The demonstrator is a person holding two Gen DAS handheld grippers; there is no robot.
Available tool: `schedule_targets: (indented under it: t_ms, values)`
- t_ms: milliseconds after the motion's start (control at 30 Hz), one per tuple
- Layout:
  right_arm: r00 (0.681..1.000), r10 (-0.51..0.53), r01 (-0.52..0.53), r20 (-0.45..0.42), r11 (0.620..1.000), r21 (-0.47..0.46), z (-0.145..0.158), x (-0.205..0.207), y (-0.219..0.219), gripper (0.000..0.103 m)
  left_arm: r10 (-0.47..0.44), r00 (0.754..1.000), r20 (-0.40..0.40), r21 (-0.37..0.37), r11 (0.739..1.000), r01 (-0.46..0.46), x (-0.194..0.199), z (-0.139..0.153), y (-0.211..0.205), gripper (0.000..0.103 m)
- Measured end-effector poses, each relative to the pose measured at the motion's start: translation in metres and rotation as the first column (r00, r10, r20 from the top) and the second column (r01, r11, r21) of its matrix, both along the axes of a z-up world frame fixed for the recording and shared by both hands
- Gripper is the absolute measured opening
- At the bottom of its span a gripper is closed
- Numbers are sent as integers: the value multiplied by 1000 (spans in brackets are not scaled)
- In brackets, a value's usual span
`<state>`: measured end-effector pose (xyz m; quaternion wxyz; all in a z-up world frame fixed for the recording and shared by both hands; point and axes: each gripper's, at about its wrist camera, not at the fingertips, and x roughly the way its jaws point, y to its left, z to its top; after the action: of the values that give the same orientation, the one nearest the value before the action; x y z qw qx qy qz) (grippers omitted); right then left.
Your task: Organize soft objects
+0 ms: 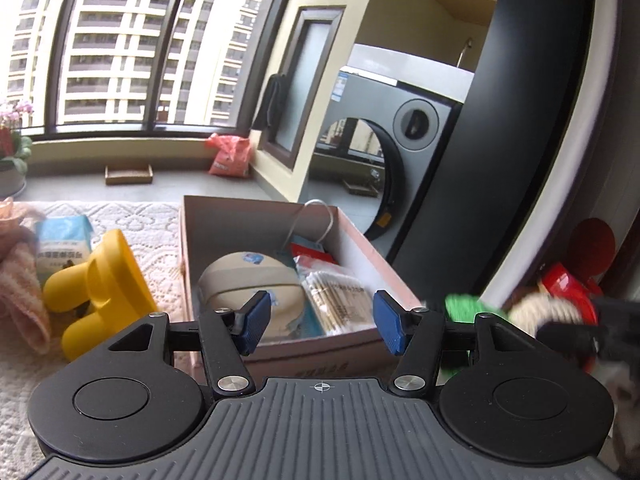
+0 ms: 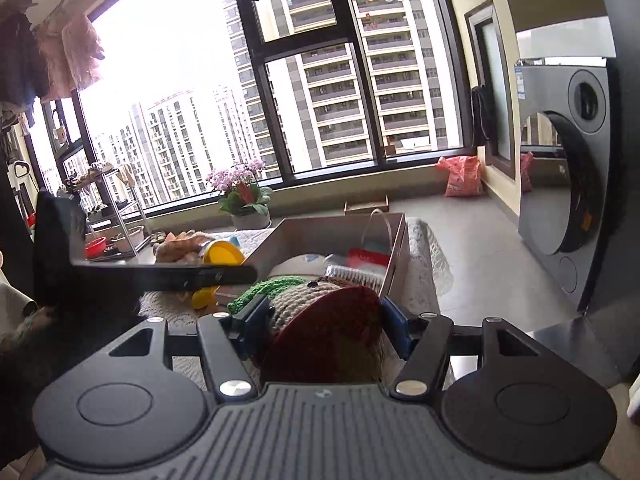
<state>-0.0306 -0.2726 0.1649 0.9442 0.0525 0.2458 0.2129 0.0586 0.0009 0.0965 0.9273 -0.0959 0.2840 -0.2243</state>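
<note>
In your left wrist view the left gripper stands open and empty over the pink box's near wall; the crocheted toy is only a blur at the right edge. Your right wrist view shows it clearly — the right gripper clamps the crocheted toy, just short of the box, hiding part of its contents.

A motion-blurred knitted toy smears at three o'clock in the left wrist view, while the pink towel at nine o'clock is cut off by the frame's edge.
</note>
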Motion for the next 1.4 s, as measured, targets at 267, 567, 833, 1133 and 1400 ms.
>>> schedule_targets:
  t_ms: [267, 567, 833, 1133, 1400]
  values:
    - [997, 9, -24, -77, 980, -195, 9, 189, 76, 62, 26, 1000, 15, 36, 999, -27, -63, -26, 63, 62]
    - [964, 2, -104, -267, 925, -366, -58, 240, 118, 66, 80, 995, 53, 11, 997, -81, -69, -44, 119, 61]
    - [963, -41, -64, -265, 925, -376, -28, 211, 105, 82, 197, 980, 35, -120, 974, -191, -60, -66, 165, 61]
    - [941, 202, -275, -273, 925, -264, 2, 200, 226, 82, 377, 926, -30, -157, 913, -377, -61, -76, 202, 61]
    - [870, 143, -306, -472, 907, -288, -37, 267, 360, 82, 437, 899, -32, -174, 883, -436, -69, -76, 220, 61]
